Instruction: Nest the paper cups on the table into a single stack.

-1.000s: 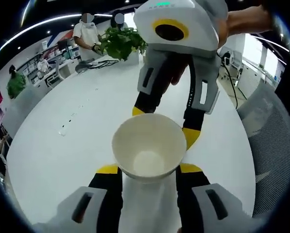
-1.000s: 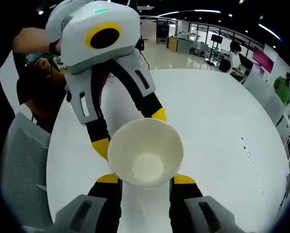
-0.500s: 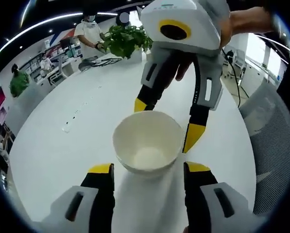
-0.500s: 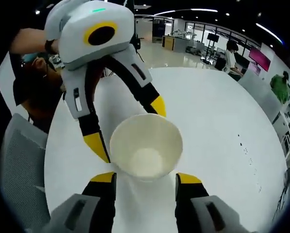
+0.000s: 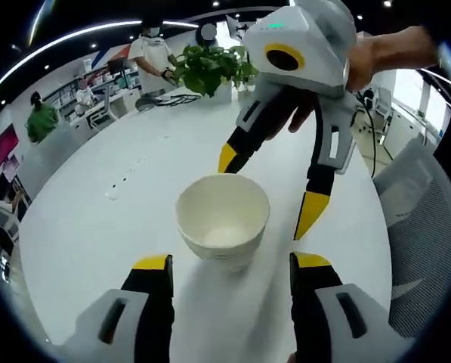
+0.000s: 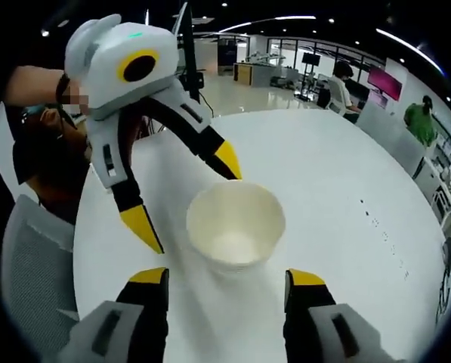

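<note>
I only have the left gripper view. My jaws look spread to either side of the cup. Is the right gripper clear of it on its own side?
Observer: Yes. In the right gripper view, the right gripper has its jaws wide open, and the cup stands upright on the table beyond their tips, untouched.
Operator: And how does my gripper look from over there?
Observer: The left gripper is open too. One yellow tip sits clear of the cup's side; the other is close to the far rim, and I cannot tell whether it touches.
</note>
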`<state>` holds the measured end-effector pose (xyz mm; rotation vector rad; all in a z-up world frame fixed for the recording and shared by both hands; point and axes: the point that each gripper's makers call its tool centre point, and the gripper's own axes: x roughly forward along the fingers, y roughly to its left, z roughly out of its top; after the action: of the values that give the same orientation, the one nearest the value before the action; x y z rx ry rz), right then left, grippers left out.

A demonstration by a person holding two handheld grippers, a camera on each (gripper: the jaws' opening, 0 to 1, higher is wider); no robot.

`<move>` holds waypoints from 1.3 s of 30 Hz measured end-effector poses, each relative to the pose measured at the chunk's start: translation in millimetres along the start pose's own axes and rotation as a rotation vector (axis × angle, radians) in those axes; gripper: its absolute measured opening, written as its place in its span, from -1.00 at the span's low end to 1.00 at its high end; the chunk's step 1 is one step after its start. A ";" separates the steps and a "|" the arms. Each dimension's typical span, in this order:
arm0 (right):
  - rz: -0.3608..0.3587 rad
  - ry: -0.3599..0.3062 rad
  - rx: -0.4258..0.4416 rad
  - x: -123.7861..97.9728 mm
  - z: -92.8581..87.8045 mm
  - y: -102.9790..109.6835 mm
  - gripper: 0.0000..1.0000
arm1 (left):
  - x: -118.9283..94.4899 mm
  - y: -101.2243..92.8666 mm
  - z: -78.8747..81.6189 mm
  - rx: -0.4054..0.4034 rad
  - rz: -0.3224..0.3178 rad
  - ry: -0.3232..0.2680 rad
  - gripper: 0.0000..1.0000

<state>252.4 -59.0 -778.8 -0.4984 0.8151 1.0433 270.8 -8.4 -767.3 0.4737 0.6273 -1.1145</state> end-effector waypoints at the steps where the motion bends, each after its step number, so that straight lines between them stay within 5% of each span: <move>1: -0.002 0.001 0.002 -1.0 -0.9 0.9 0.23 | -1.9 -1.4 0.3 -0.003 0.003 -0.002 0.22; 18: -0.069 -0.083 0.119 -31.3 -17.0 15.2 0.37 | -39.9 -14.3 -8.8 -0.116 0.099 -0.067 0.23; 27: -0.105 -0.118 0.169 -47.3 -33.7 23.6 0.41 | -61.3 -44.1 -8.3 -0.187 0.139 -0.106 0.25; 39: -0.149 -0.179 0.251 -65.7 -50.8 41.2 0.48 | -70.4 -62.3 -36.8 -0.300 0.186 -0.138 0.29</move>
<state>180.5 -113.6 -757.8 -0.2440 0.7258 0.8216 183.6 39.2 -749.4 0.1906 0.6036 -0.8511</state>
